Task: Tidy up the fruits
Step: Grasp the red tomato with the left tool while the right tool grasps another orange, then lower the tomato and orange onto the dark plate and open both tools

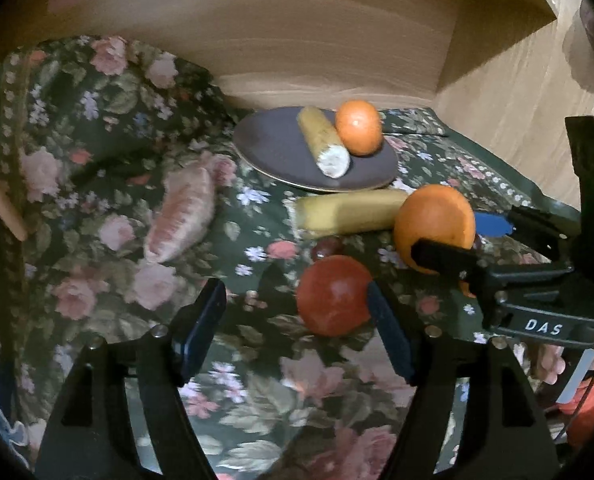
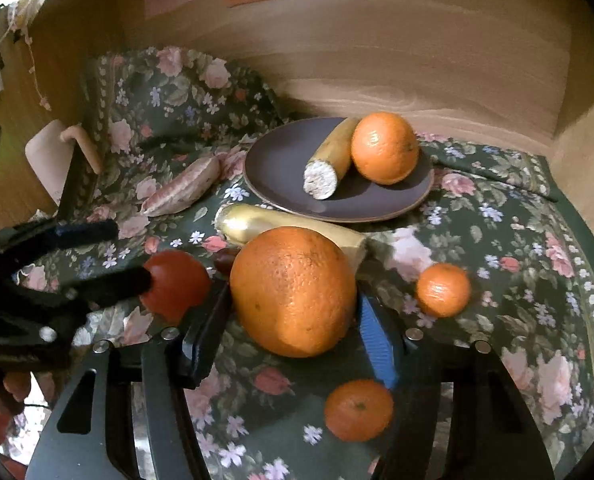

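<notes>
A dark plate (image 1: 273, 148) (image 2: 273, 160) at the back holds a banana half (image 1: 323, 140) (image 2: 329, 164) and an orange (image 1: 358, 127) (image 2: 385, 148). Another banana piece (image 1: 349, 210) (image 2: 253, 222) lies in front of the plate. My right gripper (image 2: 293, 320) (image 1: 457, 240) stands open around a big orange (image 2: 293, 290) (image 1: 435, 226), its pads close to both sides. My left gripper (image 1: 297, 308) (image 2: 125, 252) is open beside a red tomato (image 1: 333, 295) (image 2: 175, 286), which touches its right pad. Two small tangerines (image 2: 443, 289) (image 2: 359, 410) and a pink grapefruit wedge (image 1: 183, 216) (image 2: 185, 192) lie on the cloth.
A floral cloth (image 1: 97, 160) (image 2: 517, 240) covers the table and bunches up at the left. A wooden wall (image 1: 317, 40) (image 2: 417, 60) closes the back and right. A small dark grape (image 1: 327, 247) sits behind the tomato. A pale mug (image 2: 57, 160) stands at the left.
</notes>
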{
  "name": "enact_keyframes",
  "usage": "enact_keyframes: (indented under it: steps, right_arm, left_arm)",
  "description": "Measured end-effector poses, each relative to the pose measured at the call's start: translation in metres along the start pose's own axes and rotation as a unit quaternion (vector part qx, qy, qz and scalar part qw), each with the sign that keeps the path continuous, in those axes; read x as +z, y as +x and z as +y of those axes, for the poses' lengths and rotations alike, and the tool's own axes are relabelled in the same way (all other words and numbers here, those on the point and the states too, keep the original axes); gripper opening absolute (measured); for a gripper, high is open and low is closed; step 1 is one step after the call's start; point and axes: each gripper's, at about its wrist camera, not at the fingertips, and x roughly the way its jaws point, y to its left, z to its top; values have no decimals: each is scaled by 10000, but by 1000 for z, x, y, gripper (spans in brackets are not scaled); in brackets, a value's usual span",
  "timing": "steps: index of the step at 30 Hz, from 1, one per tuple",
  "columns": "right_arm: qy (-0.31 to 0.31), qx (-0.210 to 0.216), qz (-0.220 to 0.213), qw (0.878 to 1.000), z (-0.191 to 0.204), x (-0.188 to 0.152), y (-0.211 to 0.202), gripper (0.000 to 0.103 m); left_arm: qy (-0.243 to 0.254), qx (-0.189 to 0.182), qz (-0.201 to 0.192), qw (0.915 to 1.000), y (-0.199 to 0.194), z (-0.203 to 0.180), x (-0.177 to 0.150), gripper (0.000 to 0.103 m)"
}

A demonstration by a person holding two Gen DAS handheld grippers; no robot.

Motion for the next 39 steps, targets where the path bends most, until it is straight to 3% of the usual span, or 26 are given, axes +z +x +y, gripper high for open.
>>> enact_keyframes:
  steps: [15,20,24,32,39]
  right_arm:
    - [211,-62,-218,9995,-27,2,-16,59]
    - [215,-97,-286,9993,-32,4,-20,59]
    - [215,-123,-295,9993,-34,4,-20,59]
    - [202,-172,-289,9992,-37,17,-10,59]
    - [119,-213,-225,9994,-41,36,6,59]
  left_arm:
    - [-11,-292,239,9993,28,-29,0,73]
    - [-83,-463,320,9984,39,-33,2,51]
    - [-67,-454,255,9986,39,-34,3,50]
    - [-237,-411,98,9988,28,-13,10,50]
    - [-281,-172,-185,9993,17,11,35,50]
